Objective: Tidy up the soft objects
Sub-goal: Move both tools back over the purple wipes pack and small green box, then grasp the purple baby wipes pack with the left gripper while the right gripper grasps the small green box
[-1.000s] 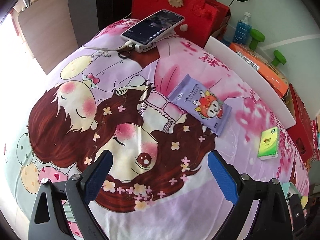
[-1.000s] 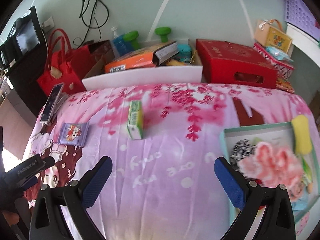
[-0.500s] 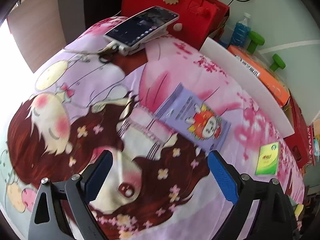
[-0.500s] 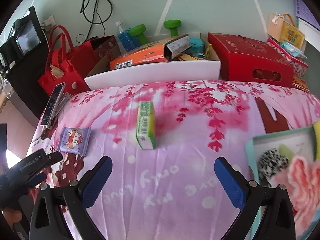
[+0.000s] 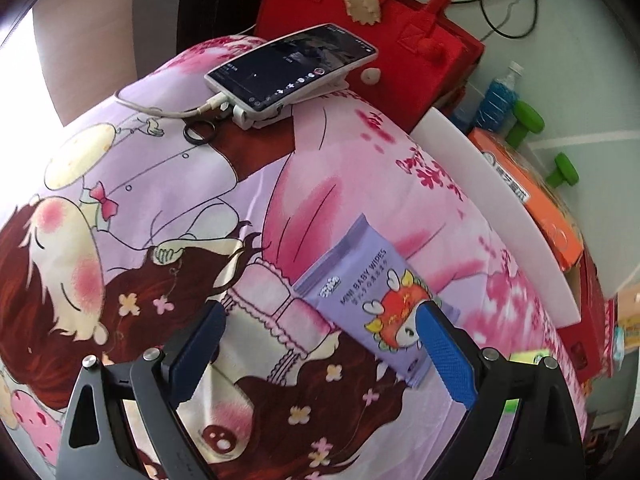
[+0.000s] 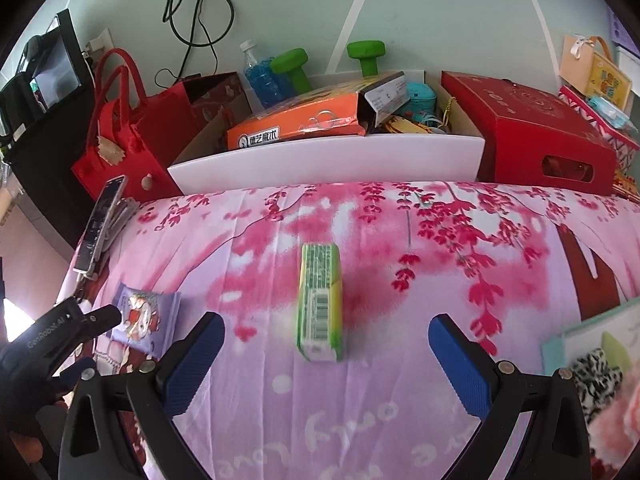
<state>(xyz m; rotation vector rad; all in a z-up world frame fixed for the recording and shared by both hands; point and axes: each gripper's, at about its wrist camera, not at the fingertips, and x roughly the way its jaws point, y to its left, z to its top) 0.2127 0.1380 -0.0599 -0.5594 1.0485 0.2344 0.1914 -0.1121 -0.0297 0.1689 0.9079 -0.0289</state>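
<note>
The setting was a home bedroom. A cartoon-print bedsheet (image 5: 168, 208) covered the surface filling the lower frame, and household clutter lined the wall at the top: a red felt bag (image 6: 120, 148), green dumbbells (image 6: 366, 54), a water bottle (image 6: 258, 76) and a red gift box (image 6: 528, 132).

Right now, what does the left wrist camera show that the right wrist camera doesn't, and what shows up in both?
Only the left wrist view shows the black ring by the phone's cable and the open left gripper. Only the right wrist view shows the open right gripper, the whole green tissue pack and the red box. Both share the purple wipes pack, the phone, the red felt bag and the orange box.
</note>
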